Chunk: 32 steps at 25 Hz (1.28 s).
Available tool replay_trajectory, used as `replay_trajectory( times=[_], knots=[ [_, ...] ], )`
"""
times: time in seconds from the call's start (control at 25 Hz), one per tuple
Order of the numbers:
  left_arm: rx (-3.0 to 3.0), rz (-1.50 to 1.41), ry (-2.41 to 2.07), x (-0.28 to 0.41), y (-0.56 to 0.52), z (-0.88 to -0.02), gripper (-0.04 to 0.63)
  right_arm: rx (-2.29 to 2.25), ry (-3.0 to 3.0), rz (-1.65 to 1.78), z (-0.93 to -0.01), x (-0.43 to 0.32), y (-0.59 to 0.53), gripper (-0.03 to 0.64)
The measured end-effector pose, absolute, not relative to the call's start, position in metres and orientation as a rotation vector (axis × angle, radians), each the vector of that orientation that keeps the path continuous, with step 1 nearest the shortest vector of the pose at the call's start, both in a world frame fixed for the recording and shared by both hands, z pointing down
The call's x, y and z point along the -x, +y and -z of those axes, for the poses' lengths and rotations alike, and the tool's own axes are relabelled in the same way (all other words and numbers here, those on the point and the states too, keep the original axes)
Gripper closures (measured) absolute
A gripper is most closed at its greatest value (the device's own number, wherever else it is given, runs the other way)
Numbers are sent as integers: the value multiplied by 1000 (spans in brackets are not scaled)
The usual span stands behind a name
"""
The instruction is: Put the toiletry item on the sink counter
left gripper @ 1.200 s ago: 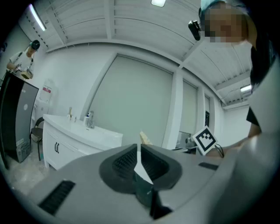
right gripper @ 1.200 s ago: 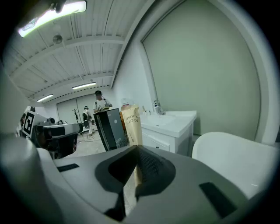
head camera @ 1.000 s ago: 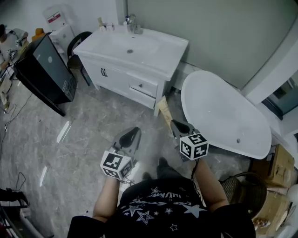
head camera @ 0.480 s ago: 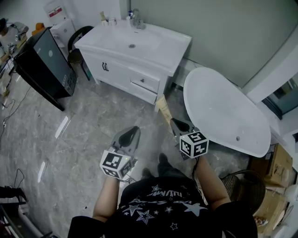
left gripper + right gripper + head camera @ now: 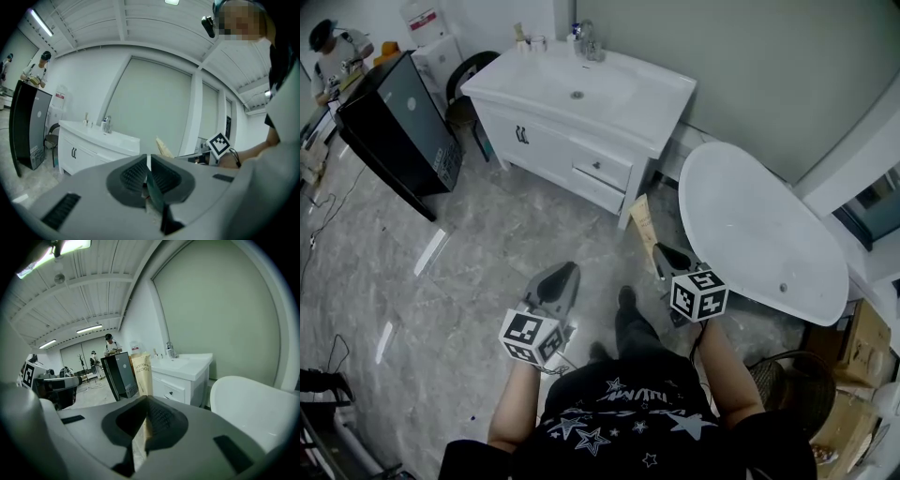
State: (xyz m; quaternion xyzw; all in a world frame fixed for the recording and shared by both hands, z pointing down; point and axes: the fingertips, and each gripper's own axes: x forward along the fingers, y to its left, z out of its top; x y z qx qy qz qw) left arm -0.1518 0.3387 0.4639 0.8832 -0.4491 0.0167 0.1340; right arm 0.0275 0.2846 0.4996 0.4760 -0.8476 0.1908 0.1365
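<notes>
One toothbrush box (image 5: pixel 643 221) clamped in the right gripper (image 5: pixel 657 251); left gripper (image 5: pixel 570 270) closed, empty. One sink bench (image 5: pixel 637 89) at 12 o'clock, one bathtub (image 5: pixel 750 225) at 2; marble floor (image 5: pixel 487 244).

Left gripper (image 5: pixel 568 270) and right gripper (image 5: pixel 660 254), jaws closed, side by side.

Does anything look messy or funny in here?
Nothing looks spilled or broken. Only the toothbrush box is out of place: it sticks up from the shut right tongs, out over the floor and well away from the sink counter.
</notes>
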Motion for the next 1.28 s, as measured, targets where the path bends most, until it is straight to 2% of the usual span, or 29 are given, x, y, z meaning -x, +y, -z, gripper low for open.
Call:
replay_trajectory(
  times=[0.36, 0.96, 1.28],
  knots=[
    [-2532, -54, -1360, 154, 287, -462, 558, -1351, -2472, -546, -504, -31, 217, 600],
    [-2472, -102, -1448, 157, 127, -463, 558, -1315, -2501, -608, -512, -43, 47, 600],
    [-2465, -116, -1445, 133, 62, -460, 558, -1250, -2511, -633, -516, -54, -16, 600]
  ],
)
